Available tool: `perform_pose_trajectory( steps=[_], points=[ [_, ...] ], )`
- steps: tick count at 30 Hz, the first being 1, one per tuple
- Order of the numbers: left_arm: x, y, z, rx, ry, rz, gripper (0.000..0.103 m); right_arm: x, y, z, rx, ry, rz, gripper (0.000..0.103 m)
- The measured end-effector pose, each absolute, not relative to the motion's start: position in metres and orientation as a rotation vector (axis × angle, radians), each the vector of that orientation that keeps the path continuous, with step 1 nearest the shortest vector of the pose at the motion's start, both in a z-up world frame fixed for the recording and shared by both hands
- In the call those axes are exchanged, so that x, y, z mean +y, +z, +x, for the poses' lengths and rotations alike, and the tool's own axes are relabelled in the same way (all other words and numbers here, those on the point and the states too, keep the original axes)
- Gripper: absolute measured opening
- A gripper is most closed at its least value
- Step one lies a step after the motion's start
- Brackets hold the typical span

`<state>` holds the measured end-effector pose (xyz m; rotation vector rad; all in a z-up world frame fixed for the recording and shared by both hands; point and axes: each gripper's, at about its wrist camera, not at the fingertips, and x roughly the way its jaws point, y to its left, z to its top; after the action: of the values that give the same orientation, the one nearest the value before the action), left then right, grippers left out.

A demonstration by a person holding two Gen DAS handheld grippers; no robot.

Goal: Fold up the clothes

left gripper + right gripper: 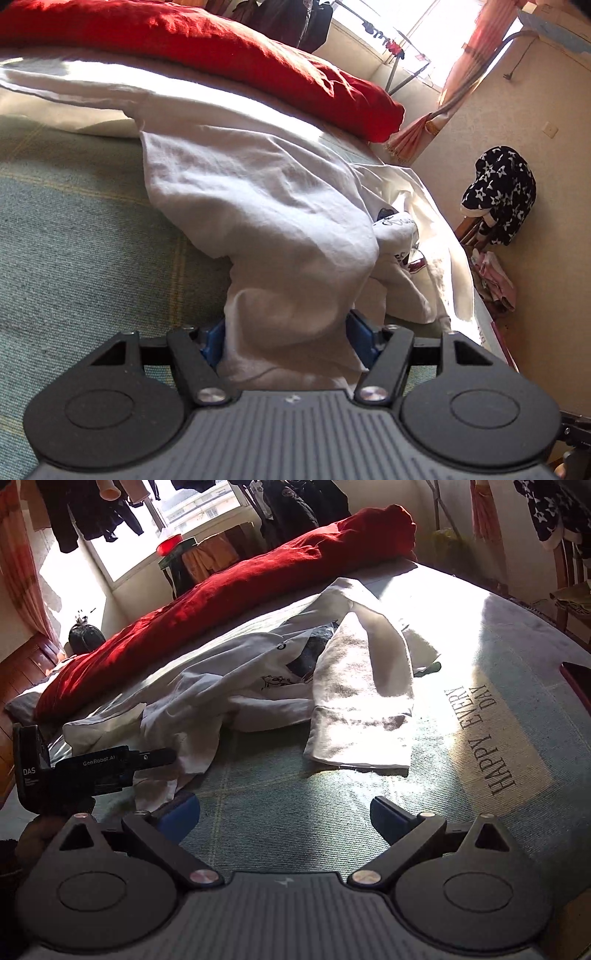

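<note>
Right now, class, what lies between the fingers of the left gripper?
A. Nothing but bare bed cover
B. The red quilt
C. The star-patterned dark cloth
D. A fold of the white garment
D: in the left wrist view a bunched fold of the white garment fills the gap between the blue fingers of the left gripper.

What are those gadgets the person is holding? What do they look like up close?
Each is a handheld tool: a grey ribbed body with two round black discs, black linkage arms with silver bolts, and blue finger pads. The left gripper and right gripper match. Seen from the side, the left one's black casing carries white lettering, "GenRobot.AI" and "DAS". No sleeves or cables are clearly visible.
</note>
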<state>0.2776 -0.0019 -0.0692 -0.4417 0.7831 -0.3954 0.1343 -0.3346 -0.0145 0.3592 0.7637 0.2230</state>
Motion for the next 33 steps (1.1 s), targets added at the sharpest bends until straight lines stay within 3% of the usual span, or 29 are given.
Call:
perform_pose_trajectory(
  steps=[5, 8, 19, 27, 28, 33],
  points=[
    [0.004, -0.064, 0.268, 0.786, -0.367, -0.452, 0.023, -0.335, -0.013, 0.133, 0.764, 0.222, 0.364, 0.100],
    [0.010, -0.053, 0.257, 0.749, -0.353, -0.437, 0.012, -0.334, -0.009, 0.130, 0.753, 0.222, 0.359, 0.100],
    [0.047, 0.013, 0.211, 0.570, -0.323, -0.316, 0.004, -0.325, 0.003, 0.119, 0.731, 0.234, 0.340, 0.100],
    [0.073, 0.004, 0.193, 0.604, -0.218, -0.164, 0.005, -0.311, 0.007, 0.113, 0.732, 0.255, 0.314, 0.100],
    [0.071, 0.003, 0.190, 0.606, -0.225, -0.141, 0.007, -0.310, 0.007, 0.113, 0.732, 0.257, 0.313, 0.100],
    [0.035, 0.007, 0.178, 0.575, -0.306, 0.061, 0.040, -0.309, 0.004, 0.115, 0.744, 0.256, 0.317, 0.100]
  ],
)
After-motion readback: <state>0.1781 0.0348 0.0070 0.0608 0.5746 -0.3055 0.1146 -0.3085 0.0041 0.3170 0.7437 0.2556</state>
